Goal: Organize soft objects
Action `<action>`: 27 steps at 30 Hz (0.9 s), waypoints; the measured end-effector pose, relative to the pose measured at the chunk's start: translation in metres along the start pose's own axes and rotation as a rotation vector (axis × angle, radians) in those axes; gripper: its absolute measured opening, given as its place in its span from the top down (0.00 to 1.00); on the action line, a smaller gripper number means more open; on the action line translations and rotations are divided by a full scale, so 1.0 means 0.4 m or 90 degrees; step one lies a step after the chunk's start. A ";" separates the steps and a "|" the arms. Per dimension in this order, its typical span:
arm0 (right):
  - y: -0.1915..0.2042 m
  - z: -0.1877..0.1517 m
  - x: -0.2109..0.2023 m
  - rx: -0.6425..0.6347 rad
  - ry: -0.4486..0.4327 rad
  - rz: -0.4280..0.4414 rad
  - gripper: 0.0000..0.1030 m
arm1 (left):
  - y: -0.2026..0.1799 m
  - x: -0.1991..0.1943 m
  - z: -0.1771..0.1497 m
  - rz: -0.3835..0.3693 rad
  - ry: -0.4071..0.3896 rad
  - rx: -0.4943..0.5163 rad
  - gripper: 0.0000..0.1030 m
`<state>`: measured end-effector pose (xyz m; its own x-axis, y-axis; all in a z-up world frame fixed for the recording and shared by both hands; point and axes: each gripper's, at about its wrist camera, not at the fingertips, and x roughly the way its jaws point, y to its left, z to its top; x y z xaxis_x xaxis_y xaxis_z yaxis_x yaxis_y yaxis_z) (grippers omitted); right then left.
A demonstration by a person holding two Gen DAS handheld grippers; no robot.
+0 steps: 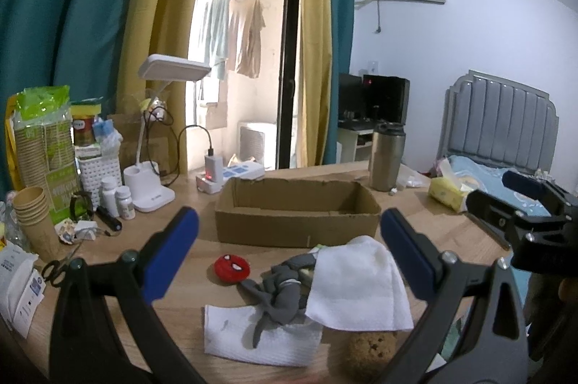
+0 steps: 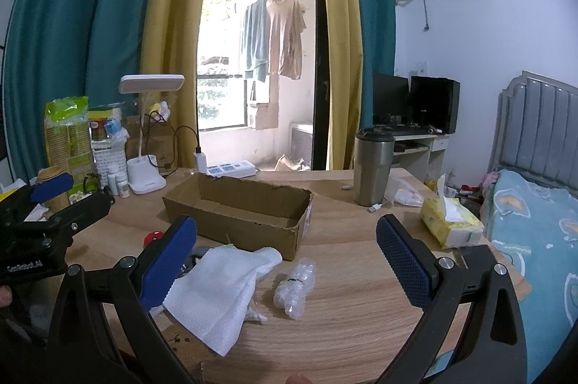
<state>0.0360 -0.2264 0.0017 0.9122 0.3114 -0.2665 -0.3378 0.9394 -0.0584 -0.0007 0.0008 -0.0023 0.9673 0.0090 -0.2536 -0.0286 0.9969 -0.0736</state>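
On a wooden desk (image 1: pixel 202 261), an empty cardboard box (image 1: pixel 296 218) sits at twelve o'clock of a white towel (image 1: pixel 357 286), grey toy (image 1: pixel 285 290) and red disc (image 1: pixel 232 267), while the left gripper (image 1: pixel 289 254) and right gripper (image 2: pixel 287 257) hover with jaws released.

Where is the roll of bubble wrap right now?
Right wrist view: the bubble wrap roll lies on the table, just right of the white cloth and in front of the cardboard box.
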 end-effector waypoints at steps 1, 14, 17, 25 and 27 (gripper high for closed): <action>0.001 0.000 -0.001 -0.001 0.000 0.001 0.01 | -0.001 0.000 0.000 0.001 0.000 0.000 0.01; 0.004 0.000 0.001 0.004 0.006 0.005 0.01 | 0.000 -0.006 0.001 0.001 0.001 -0.005 0.01; 0.003 0.000 0.001 0.005 0.007 0.006 0.01 | -0.001 -0.004 -0.001 0.000 0.001 -0.005 0.01; 0.003 -0.003 0.004 0.008 0.007 0.007 0.01 | -0.001 -0.004 -0.001 0.000 0.003 -0.006 0.01; 0.003 -0.003 0.004 0.008 0.007 0.007 0.01 | -0.001 -0.004 -0.002 -0.001 0.003 -0.008 0.01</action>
<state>0.0368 -0.2248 -0.0001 0.9058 0.3200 -0.2776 -0.3446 0.9378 -0.0435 -0.0026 0.0002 -0.0025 0.9660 0.0076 -0.2586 -0.0307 0.9959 -0.0855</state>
